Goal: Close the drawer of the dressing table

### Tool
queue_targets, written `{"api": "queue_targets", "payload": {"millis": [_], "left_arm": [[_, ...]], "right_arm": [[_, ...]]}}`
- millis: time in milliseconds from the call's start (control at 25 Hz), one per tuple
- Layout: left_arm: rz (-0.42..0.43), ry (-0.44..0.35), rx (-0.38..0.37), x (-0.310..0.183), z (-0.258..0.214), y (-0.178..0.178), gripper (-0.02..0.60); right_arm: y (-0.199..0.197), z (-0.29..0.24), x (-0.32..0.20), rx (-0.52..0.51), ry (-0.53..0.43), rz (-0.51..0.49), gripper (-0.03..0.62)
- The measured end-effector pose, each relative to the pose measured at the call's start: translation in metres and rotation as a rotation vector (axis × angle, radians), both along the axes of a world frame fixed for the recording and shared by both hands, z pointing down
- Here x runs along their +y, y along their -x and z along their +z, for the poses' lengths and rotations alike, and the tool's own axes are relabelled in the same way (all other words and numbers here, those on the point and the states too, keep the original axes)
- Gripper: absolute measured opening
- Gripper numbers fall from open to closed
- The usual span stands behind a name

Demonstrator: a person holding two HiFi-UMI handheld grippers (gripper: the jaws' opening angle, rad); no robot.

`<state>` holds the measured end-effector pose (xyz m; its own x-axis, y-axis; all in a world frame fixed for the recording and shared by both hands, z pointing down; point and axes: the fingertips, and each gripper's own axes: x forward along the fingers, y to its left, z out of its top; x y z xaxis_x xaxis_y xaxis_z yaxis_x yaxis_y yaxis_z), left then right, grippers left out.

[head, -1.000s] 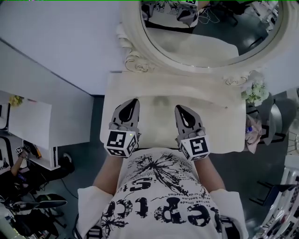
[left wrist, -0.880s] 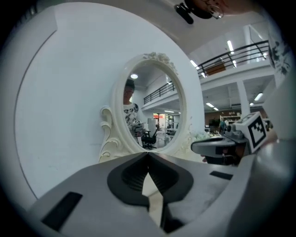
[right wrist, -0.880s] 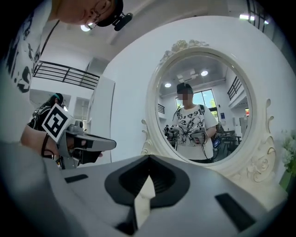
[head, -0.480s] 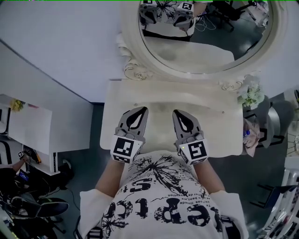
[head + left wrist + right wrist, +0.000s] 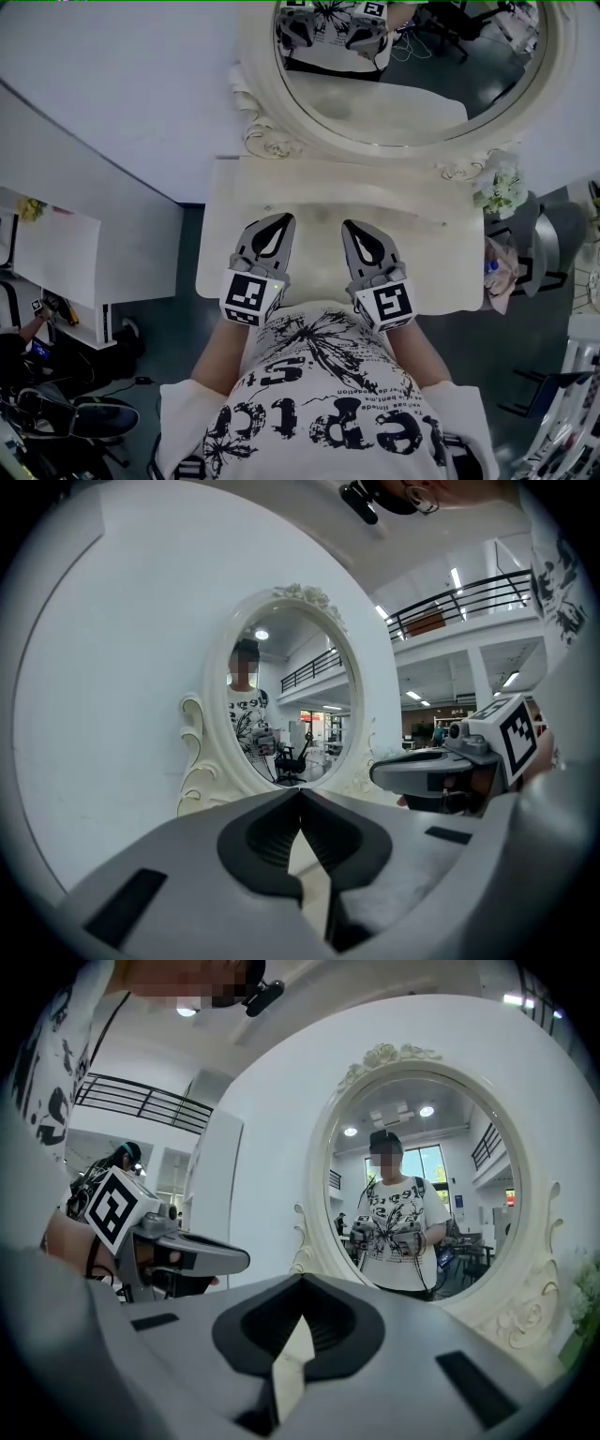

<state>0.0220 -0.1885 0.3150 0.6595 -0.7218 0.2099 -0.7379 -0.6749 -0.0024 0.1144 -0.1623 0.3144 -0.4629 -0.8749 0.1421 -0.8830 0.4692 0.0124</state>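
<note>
The cream dressing table (image 5: 422, 234) stands against the white wall under its oval mirror (image 5: 403, 75). Its drawer shows in no view; the tabletop, the grippers and the person's body cover the front. My left gripper (image 5: 283, 217) hovers over the tabletop's near left part, jaws shut with nothing between them. My right gripper (image 5: 349, 225) is beside it, also shut and empty. In the left gripper view the closed left gripper (image 5: 300, 789) points at the mirror (image 5: 286, 714), with the right gripper (image 5: 441, 771) alongside. In the right gripper view the closed right gripper (image 5: 302, 1279) faces the mirror (image 5: 422, 1194).
A bunch of pale flowers (image 5: 502, 192) sits at the table's far right corner. A grey chair (image 5: 548, 239) stands to the right of the table. A white shelf unit (image 5: 56, 253) and an office chair base (image 5: 75, 417) are on the left.
My left gripper has shifted a little to the right, closer to the right gripper, and rolled slightly. The right gripper has stayed in place. Both stay shut.
</note>
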Motion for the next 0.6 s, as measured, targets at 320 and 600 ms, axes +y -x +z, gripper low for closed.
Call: {"api": "queue_targets", "payload": {"millis": [320, 600], "left_arm": [[-0.004, 0.008, 0.007, 0.004, 0.000, -0.002, 0.020], [-0.025, 0.035, 0.008, 0.003, 0.008, -0.002, 0.020]], "right_arm": [[-0.001, 0.000, 0.003, -0.006, 0.019, -0.019, 0.017], [-0.011, 0.004, 0.003, 0.007, 0.023, 0.003, 0.016]]}}
